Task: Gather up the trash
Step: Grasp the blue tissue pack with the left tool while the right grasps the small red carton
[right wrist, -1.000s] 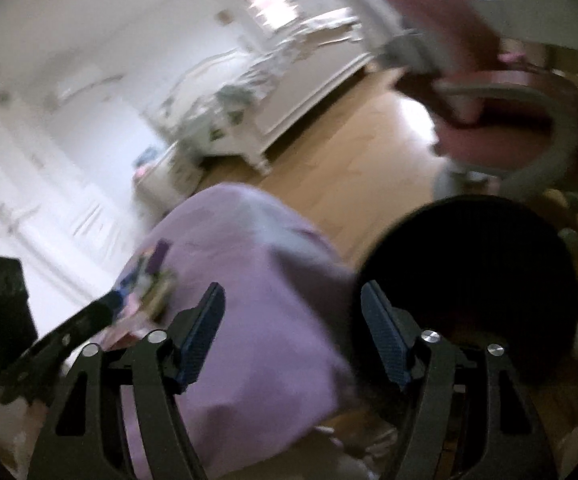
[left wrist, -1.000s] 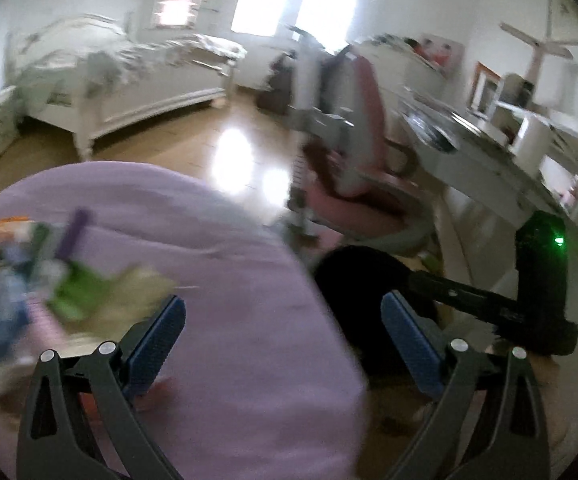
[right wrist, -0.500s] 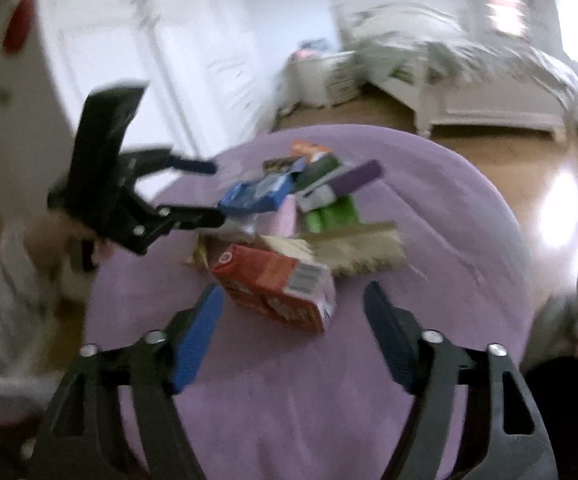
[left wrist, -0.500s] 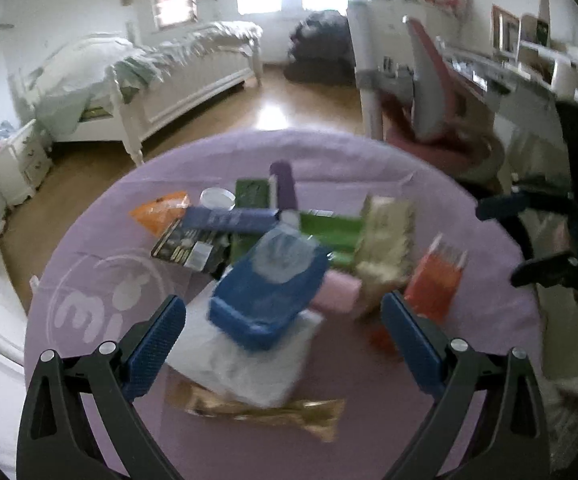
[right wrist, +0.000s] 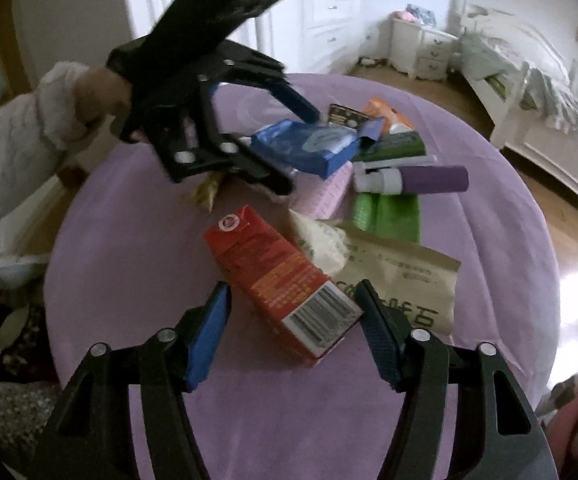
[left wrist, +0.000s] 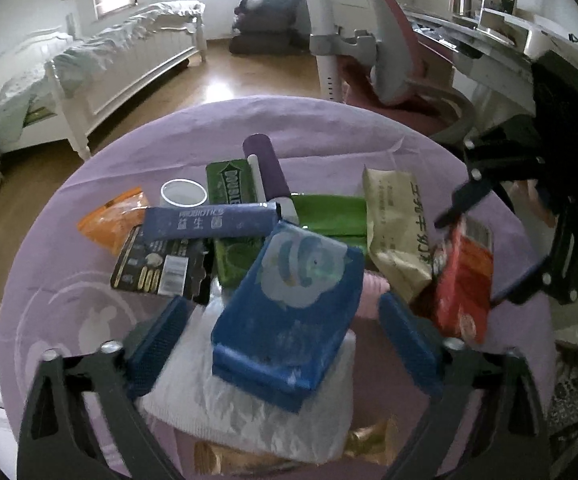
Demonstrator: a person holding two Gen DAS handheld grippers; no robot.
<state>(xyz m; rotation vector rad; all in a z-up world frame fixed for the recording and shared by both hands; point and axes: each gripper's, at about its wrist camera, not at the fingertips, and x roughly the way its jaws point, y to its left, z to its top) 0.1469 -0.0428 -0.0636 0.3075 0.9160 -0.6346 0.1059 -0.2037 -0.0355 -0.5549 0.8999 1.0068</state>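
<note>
- The jaws of the left gripper (left wrist: 283,326) stand spread and have just been closing in; the blue tissue pack (left wrist: 289,308) lies between them, with a gap showing on each side, so the pads do not press it.
- The jaws of the right gripper (right wrist: 293,330) are also spread and have just been narrowing, either side of the barcode end of the red carton (right wrist: 277,276); the right pad sits very close to the carton, and contact cannot be made out.
- The trash lies heaped in the middle of the round bench (right wrist: 129,240) under a purple cloth.
- Beneath the blue pack a white wrapper (left wrist: 249,412) and a gold one (left wrist: 225,460) are largely covered.
- The left view shows the red carton half hidden behind the right gripper's fingers.
- Only the left view shows the clear cup (left wrist: 183,194) and the navy probiotics box (left wrist: 209,222).
- Only the right view shows the sleeve (right wrist: 13,136) and the hand holding the left gripper.
</note>
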